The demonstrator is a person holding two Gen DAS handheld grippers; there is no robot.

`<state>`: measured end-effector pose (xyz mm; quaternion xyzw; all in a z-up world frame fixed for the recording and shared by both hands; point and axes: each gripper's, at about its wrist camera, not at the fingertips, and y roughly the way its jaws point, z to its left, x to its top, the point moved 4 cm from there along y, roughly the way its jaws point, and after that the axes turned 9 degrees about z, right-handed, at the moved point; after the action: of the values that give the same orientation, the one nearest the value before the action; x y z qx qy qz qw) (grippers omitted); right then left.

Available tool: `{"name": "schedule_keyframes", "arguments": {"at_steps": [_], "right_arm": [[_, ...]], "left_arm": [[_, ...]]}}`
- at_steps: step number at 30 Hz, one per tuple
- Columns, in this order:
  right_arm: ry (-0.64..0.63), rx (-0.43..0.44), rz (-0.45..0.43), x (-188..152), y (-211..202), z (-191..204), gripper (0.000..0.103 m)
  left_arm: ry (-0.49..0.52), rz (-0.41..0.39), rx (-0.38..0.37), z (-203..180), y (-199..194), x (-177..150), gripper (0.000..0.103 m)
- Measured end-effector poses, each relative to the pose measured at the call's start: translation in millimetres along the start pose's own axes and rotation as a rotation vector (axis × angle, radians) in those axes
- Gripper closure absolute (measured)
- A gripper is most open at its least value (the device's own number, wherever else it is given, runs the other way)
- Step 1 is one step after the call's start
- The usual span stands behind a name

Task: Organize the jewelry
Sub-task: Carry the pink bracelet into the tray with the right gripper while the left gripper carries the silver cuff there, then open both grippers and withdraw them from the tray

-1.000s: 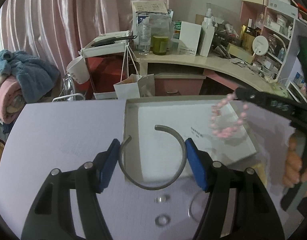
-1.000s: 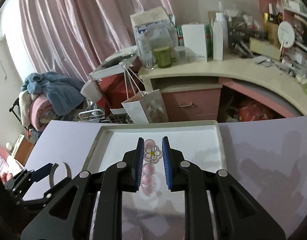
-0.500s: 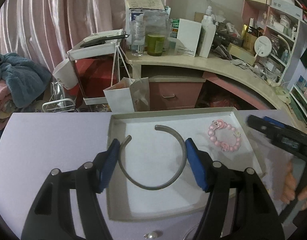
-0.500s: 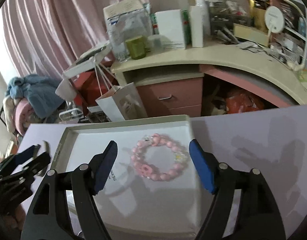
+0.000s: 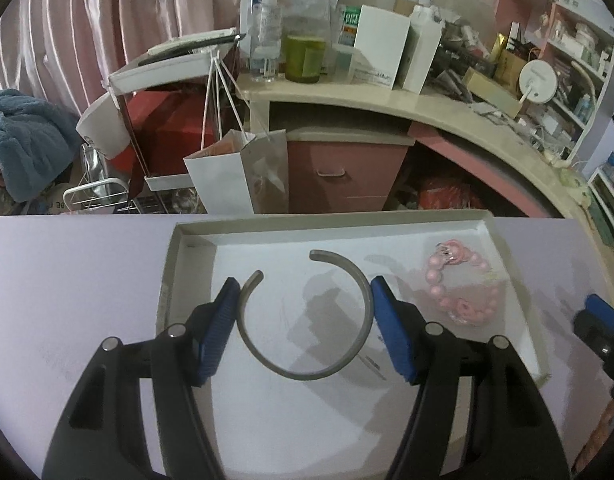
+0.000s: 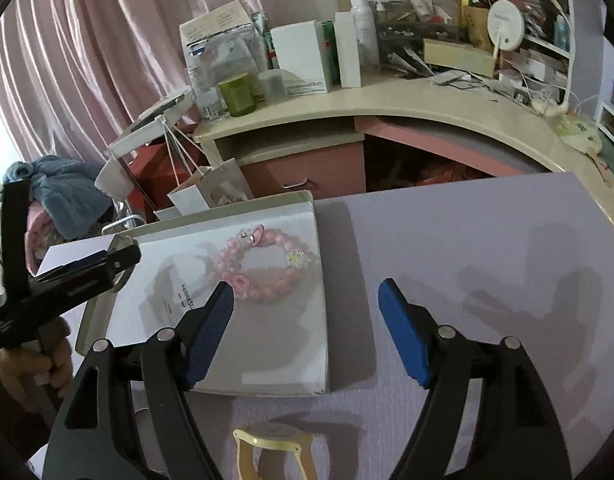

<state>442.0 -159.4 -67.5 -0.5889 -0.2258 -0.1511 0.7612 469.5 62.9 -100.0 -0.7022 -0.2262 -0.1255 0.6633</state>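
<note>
A grey open bangle sits between the blue pads of my left gripper, which is shut on it and holds it just above the floor of the shallow white tray. Its shadow falls on the tray floor. A pink bead bracelet lies in the tray's right part. In the right wrist view the bracelet lies flat near the tray's right wall. My right gripper stands open with nothing between its pads, straddling that wall. The left gripper shows at the left edge of that view.
The tray rests on a lilac table. A pale yellow clip-like piece lies on the table just below my right gripper. Beyond the table's far edge stand a white paper bag and a cluttered curved desk.
My right gripper opened and let the pink bracelet drop into the tray, then drew back to the right. My left gripper carried the bangle forward over the tray and lower.
</note>
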Motion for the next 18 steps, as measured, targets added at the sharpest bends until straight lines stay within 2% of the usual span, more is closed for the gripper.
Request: {"name": "schedule_keyframes", "arguments": {"at_steps": [6, 7, 8, 9, 14, 18], "right_arm": [[0.009, -0.005, -0.007, -4.1, -2.1, -1.2, 0.027], [0.011, -0.005, -0.006, -4.0, -2.3, -1.2, 0.027], [0.013, -0.005, -0.007, -4.6, -3.3, -1.1, 0.027], [0.015, -0.005, -0.01, -5.9, -5.4, -1.1, 0.027], [0.016, -0.01, -0.034, -16.3, -20.8, -1.2, 0.027], [-0.001, -0.018, -0.058, -29.9, -39.2, 1.3, 0.027]], "left_arm": [[0.016, 0.02, 0.008, -5.3, 13.8, 6.2, 0.035], [0.018, 0.018, 0.007, -6.2, 13.1, 6.8, 0.034], [0.019, 0.013, 0.003, -7.2, 10.6, 6.8, 0.028], [0.019, -0.001, -0.004, -8.0, 4.4, 7.2, 0.023], [0.019, -0.079, -0.027, -5.5, -33.0, -4.0, 0.018], [0.0, -0.136, -0.018, 6.5, -69.9, -28.8, 0.015]]}}
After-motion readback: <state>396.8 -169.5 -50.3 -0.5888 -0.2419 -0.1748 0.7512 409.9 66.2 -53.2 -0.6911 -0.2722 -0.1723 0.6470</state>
